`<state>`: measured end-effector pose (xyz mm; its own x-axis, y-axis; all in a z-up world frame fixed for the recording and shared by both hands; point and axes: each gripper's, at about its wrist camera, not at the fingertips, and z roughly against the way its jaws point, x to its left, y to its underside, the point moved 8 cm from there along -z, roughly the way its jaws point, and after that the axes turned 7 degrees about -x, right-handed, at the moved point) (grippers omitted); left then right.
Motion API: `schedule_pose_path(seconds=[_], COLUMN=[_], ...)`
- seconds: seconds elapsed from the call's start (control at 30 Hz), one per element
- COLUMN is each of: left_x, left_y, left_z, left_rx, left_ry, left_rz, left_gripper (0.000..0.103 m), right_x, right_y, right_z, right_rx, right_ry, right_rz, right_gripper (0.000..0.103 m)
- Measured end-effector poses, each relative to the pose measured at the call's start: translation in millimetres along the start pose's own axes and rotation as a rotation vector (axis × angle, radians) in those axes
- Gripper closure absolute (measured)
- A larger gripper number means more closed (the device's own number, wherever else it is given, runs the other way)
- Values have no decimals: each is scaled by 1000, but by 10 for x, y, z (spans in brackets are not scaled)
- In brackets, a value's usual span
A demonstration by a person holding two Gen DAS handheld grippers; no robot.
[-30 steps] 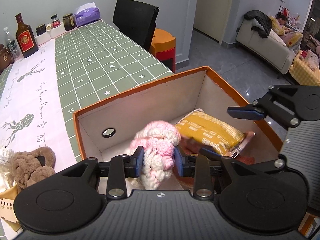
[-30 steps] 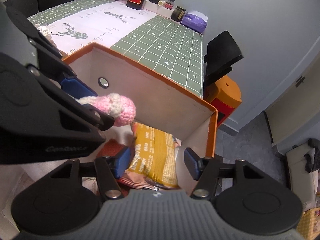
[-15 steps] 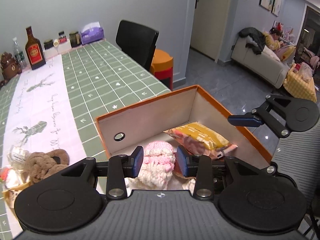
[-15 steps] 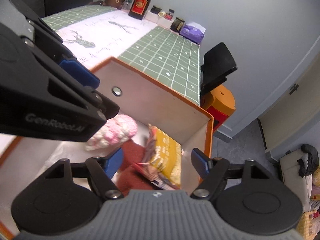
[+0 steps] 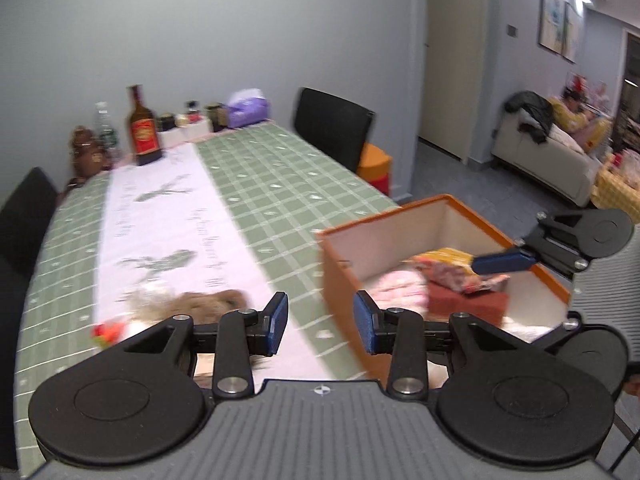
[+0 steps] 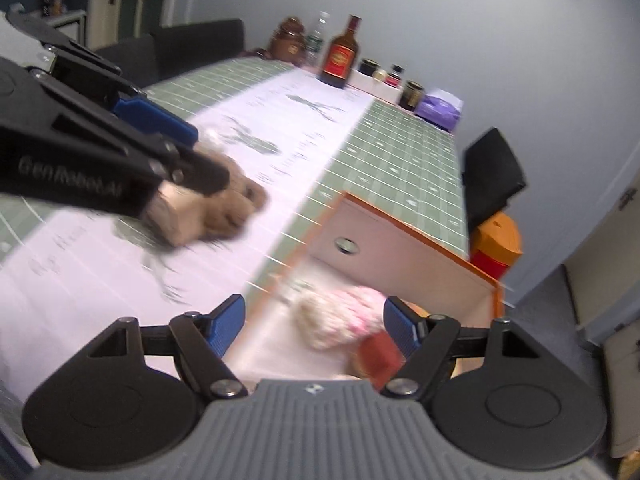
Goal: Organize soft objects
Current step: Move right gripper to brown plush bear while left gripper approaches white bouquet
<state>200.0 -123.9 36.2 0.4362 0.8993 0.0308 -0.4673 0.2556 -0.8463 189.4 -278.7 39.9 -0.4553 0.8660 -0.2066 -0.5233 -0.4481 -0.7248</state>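
Both grippers hang above the near end of the table (image 5: 256, 184), which wears a green checked cloth with a pale printed runner down its middle. The left gripper (image 5: 321, 323) has its jaws partly apart with nothing between them; through the gap only the cloth and the near corner of the box show. The right gripper (image 6: 315, 329) stands wider, its jaws having just been opening, and they too are empty.

The orange-rimmed box (image 5: 472, 210) sits at the table's edge, and the soft things lie inside it: a pink-and-white knitted piece (image 6: 340, 314), a dark red block (image 5: 464, 300) just beside it, and a yellow snack packet (image 5: 448, 258) lying partly across the red block.

Outside the box, on the runner, a brown plush toy (image 6: 228, 208) lies close to the left gripper's fingertips; blur hides whether they touch. A small red and white thing near it is too smeared to name.

At the far end stand a dark bottle with a red label (image 5: 142, 128), some jars and a purple tissue pack (image 5: 246, 106). A black chair (image 5: 332, 132) stands alongside.
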Motion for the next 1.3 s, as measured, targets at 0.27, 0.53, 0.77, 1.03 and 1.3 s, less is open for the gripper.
schedule_pose_path(seconds=[0.27, 0.53, 0.77, 1.03, 1.3], left_x=[759, 1273, 1734, 1974, 2080], left_y=[108, 320, 560, 465, 601], left_z=[193, -12, -401, -903, -1395], left_rx=[9, 50, 113, 150, 247], left_ry=[-74, -107, -146, -136, -145], left_rz=[132, 245, 374, 383, 285], left_gripper=[59, 59, 59, 48, 47], right_x=[497, 664, 668, 599, 626], right_y=[-293, -526, -654, -767, -814], right_z=[-162, -590, -1038, -1663, -2257], right_rx=[-23, 45, 107, 184, 282], right_ry=[-90, -189, -221, -235, -300], right_rz=[-47, -204, -261, -289, -368], right_gripper=[28, 28, 30, 37, 38])
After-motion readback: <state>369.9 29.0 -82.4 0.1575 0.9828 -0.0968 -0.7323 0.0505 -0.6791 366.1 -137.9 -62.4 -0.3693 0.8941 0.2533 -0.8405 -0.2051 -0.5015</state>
